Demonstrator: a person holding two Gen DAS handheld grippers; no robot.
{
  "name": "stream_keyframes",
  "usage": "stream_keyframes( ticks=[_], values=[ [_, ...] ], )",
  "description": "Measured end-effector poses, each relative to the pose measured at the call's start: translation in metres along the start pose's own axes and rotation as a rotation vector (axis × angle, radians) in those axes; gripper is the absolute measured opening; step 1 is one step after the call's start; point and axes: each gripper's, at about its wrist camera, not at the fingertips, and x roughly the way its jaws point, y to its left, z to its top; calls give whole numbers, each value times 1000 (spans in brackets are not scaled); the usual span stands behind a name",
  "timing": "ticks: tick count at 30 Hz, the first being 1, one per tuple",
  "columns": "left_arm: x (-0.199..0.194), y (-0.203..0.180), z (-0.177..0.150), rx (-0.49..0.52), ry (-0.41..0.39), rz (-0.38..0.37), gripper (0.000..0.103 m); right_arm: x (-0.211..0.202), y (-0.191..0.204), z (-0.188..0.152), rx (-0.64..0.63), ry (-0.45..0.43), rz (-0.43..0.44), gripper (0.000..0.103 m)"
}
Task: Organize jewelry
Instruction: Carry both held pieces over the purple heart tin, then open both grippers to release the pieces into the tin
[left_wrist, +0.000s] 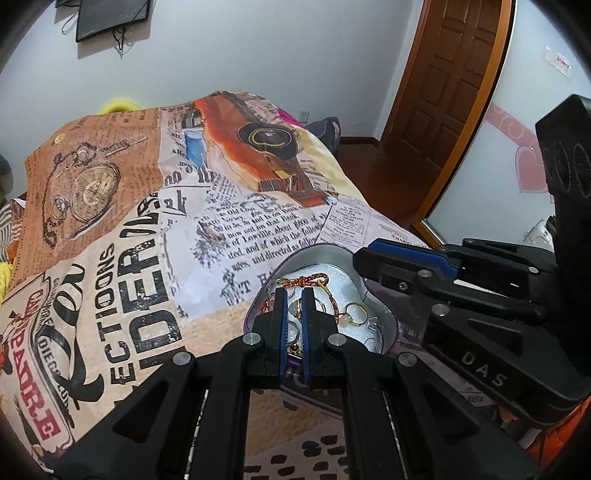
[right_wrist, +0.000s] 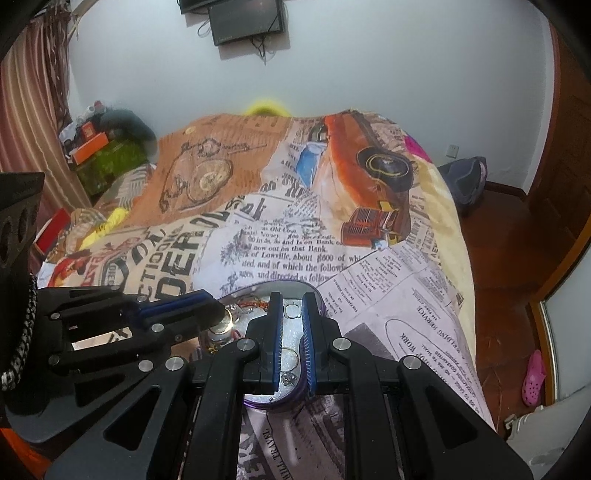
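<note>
A purple-rimmed metal tin (left_wrist: 384, 314) lies on the printed bedspread and holds gold rings (left_wrist: 355, 312), a red braided cord bracelet (left_wrist: 306, 281) and other small jewelry. My left gripper (left_wrist: 294, 295) hangs over the tin's left part, its jaws a narrow gap apart with rings showing between them; whether they pinch anything is unclear. My right gripper (right_wrist: 292, 301) is over the same tin (right_wrist: 255, 400), jaws slightly apart with the tin's floor and a ring (right_wrist: 291, 310) in the gap. Each gripper shows in the other's view, the right (left_wrist: 364, 254) and the left (right_wrist: 218, 308).
The bedspread (left_wrist: 122, 266) with newspaper, car and pocket-watch prints covers the bed. A wooden door (left_wrist: 450, 81) and mirrored wardrobe stand right. Boxes and clutter (right_wrist: 96, 147) sit at the far left. A pink shoe (right_wrist: 533, 376) lies on the floor.
</note>
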Motion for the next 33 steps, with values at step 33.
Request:
stream_keyframes(
  ticks=[33],
  values=[
    [-39,4,4,0,-53,73,7,-20,19,5,-89,-3,-47,31]
  ],
)
